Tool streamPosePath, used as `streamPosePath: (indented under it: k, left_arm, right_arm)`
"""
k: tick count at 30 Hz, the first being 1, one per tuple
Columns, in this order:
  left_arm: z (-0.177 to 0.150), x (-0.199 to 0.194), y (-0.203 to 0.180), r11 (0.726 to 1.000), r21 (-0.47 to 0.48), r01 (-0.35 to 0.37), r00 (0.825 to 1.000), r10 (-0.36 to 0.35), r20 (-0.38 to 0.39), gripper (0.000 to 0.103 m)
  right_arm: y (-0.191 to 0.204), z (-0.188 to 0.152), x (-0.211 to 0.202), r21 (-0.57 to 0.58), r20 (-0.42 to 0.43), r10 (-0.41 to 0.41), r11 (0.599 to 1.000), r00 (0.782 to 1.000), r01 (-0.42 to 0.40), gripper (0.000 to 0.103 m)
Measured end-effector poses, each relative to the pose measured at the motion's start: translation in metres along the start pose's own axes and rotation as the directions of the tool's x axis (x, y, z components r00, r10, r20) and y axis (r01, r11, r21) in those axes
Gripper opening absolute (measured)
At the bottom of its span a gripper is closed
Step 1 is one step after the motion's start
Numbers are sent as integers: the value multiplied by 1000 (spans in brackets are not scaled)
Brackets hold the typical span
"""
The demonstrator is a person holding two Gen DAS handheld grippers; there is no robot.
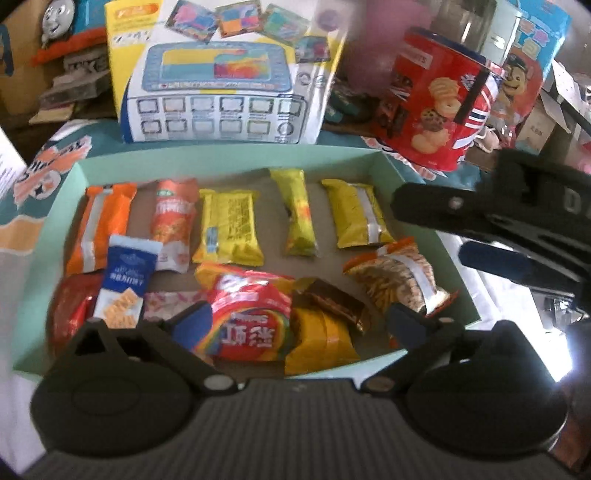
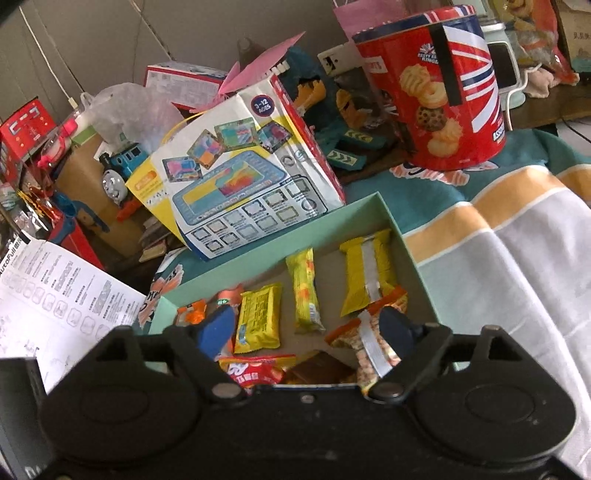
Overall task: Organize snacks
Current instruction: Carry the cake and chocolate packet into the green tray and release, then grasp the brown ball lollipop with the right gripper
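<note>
A pale green shallow box [image 1: 221, 158] holds many snack packets: orange packets [image 1: 101, 225] at left, yellow packets [image 1: 229, 229] in the middle, a blue cracker packet [image 1: 123, 280], a red rainbow candy bag [image 1: 251, 325] and a clear-topped snack bag [image 1: 400, 280]. My left gripper [image 1: 299, 325] is open over the box's near edge, its fingers either side of the candy bag, holding nothing. My right gripper [image 2: 306, 332] is open above the box [image 2: 406, 236], empty; it also shows at the right of the left wrist view [image 1: 491, 236].
A toy tablet carton [image 1: 221, 77] stands behind the box. A red biscuit tin [image 1: 439, 99] stands at back right. A Thomas train toy [image 1: 62, 22] sits at back left. A teal, orange and white cloth [image 2: 498, 240] covers the surface.
</note>
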State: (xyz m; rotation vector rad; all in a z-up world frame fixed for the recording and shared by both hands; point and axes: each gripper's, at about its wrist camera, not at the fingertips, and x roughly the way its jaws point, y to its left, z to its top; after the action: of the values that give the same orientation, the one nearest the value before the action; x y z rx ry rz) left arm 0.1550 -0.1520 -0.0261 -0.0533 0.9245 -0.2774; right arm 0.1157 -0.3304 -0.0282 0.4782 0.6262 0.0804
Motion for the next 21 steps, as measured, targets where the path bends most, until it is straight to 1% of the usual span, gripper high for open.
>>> streamPosePath:
  k: [7,13,18,21]
  left_arm:
    - [-6,-12,13,1000,-31,0,1000,0,-4,103]
    - [-22,-31,25,999,-46,-5,1000,5,0,103]
    - [-41,-45,37,998,-62,-11,1000,10,-8,103]
    - [-52,-52,44,997,-70,-20,1000,19,-13,103]
  right_arm:
    - [2,-9,-17,11,12,-29,1000,1000,28,103]
    - [2,-23,-37,26,11,-54,998,998,54,103]
    - [-4,-40,-50,53,-16,-80,995,997,81,103]
    - [-7,-51,-57,49,-31,-94,994,995,95,103]
